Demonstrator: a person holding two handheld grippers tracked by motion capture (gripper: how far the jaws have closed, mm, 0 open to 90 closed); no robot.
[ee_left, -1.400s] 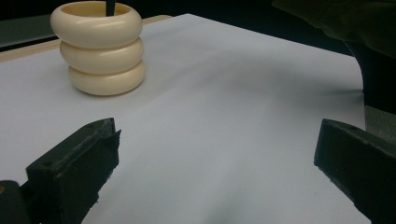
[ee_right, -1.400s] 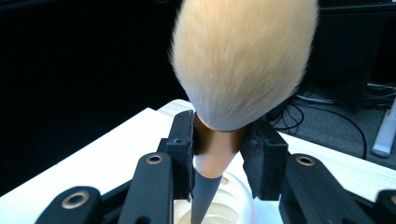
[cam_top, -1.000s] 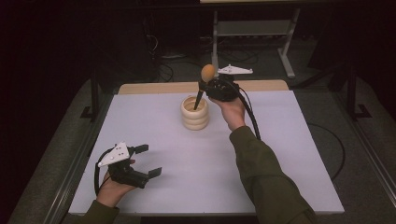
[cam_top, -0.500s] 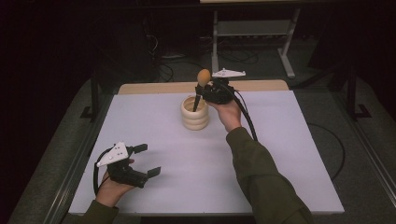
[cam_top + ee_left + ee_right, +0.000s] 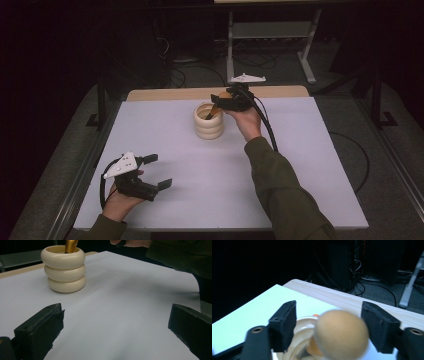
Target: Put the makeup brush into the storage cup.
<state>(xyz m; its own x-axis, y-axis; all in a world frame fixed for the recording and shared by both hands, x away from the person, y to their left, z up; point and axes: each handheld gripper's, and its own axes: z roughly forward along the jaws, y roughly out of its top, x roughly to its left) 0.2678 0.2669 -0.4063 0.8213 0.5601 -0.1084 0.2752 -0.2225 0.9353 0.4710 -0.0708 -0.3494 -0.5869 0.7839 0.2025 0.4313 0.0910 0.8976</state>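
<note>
The right gripper (image 5: 216, 101) jaws just opened, pads clear of the wooden spoon (image 5: 342, 333) in the cream holder (image 5: 208, 120). The left gripper (image 5: 159, 171) sits wide apart near the table's (image 5: 300, 150) front edge, with loads of bare room between.

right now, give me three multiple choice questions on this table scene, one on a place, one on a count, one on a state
1. Where does the cream holder stand?
A. at the far middle of the white table
B. at the near left corner
C. on the floor

2. How many stacked rings make up the holder's wall?
A. one
B. three
C. five

3. How does the right gripper stand around the round-headed tool?
A. clamped tight on it
B. jaws apart, pads off it
C. lying flat on the table

Answers:
1 A, the high view shows the holder on the far half, near the wooden edge.
2 B, the left gripper view shows three bulging rings one on another.
3 B, the right gripper view shows gaps between both pads and the tool's head; the jaws have just been opening, with the tool between them and its lower end in the holder.
</note>
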